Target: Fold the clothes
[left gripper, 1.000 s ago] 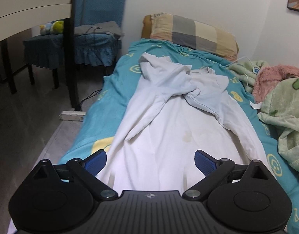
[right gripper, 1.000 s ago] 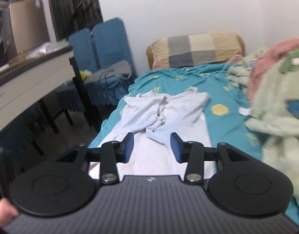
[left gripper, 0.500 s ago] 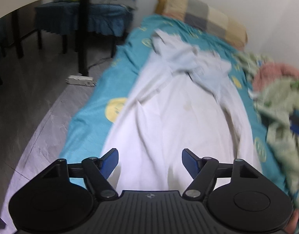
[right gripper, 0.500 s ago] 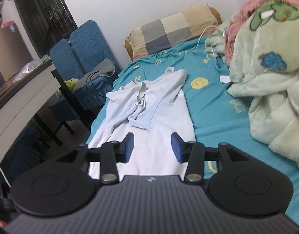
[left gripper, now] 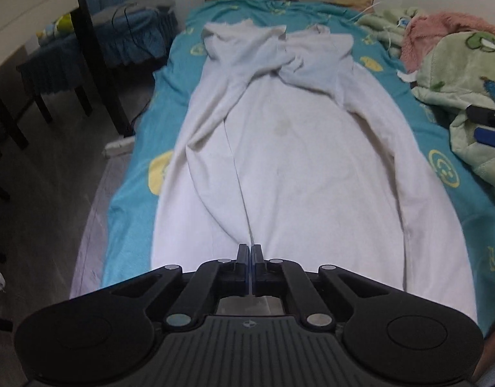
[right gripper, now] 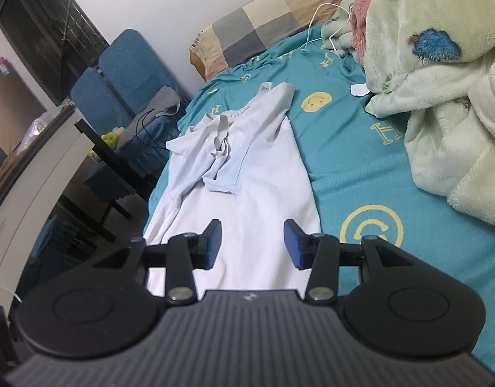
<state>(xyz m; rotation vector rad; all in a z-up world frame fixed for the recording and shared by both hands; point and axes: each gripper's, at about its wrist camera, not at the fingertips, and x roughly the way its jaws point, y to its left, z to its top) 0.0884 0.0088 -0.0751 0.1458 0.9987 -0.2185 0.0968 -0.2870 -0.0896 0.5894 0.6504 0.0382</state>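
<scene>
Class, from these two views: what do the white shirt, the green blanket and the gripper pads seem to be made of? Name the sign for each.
White shirt: thin woven or knit fabric, likely cotton; matte, soft creases.
Green blanket: plush fleece, probably synthetic; fuzzy pile, thick rounded folds.
Gripper pads: blue, smooth, probably rubber or soft plastic, on black plastic fingers.

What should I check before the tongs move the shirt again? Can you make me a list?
1. Left tongs shut on the shirt hem: ok, a crease runs right up to them.
2. Right tongs open and ready: ok.
3. Right tongs holding the hem: not ok, they only hover over it.
4. Sleeves folded in over the chest: ok, though bunched.
5. Shirt lying smooth: not ok, long wrinkles down one side.
6. Blanket off the shirt: ok, they lie apart.
</scene>
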